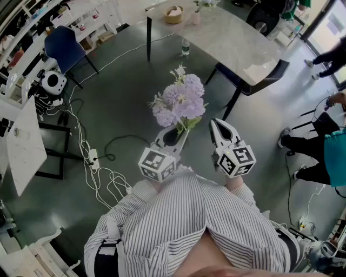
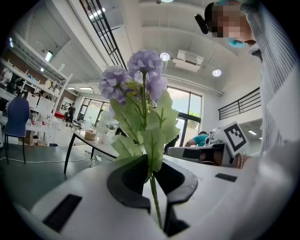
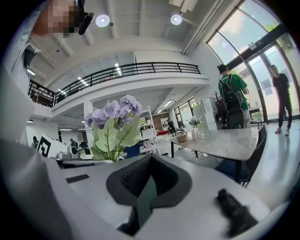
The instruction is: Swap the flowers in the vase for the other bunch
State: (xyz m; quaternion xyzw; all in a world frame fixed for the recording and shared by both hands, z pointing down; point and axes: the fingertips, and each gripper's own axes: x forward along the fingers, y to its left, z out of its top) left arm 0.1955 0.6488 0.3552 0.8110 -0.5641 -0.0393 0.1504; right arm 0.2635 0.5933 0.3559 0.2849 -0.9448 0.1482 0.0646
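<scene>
Left hand-held gripper (image 1: 175, 136) (image 2: 152, 178): white moulded shell with dark rubbery pads, clamped on the thin green stem of a flower bunch (image 1: 181, 103) (image 2: 140, 70) (image 3: 115, 112).
- The bunch stands upright out of the jaws.
- It has rounded lilac heads of many small petals, and broad pale-green leaves with serrated edges just above the pads.
- A few whitish sprigs show at the top.

Right hand-held gripper (image 1: 220, 125) (image 3: 149, 178): same white shell, ribbed dark pads, jaws together with nothing between them.
- It is held level, just beside the left one, with the bunch off to its left.

Desk (image 1: 238, 38): pale stone-look slab on thin black legs, well ahead of both grippers.
- At its far end stands a small vase (image 1: 195, 17) (image 3: 194, 133) holding pale flowers.
- A round woven basket (image 1: 174, 14) sits just beside the vase. Its contents are too small to make out.

Floor (image 1: 124, 97): smooth, dark grey-green.
- White and black cables (image 1: 89, 157) trail across it to the left of the left gripper.
- A clear bottle (image 1: 185, 47) stands on the floor under the desk edge.

Room: a blue chair (image 1: 65, 46) is far left. The space is an open hall with a balcony rail and tall glazing.
</scene>
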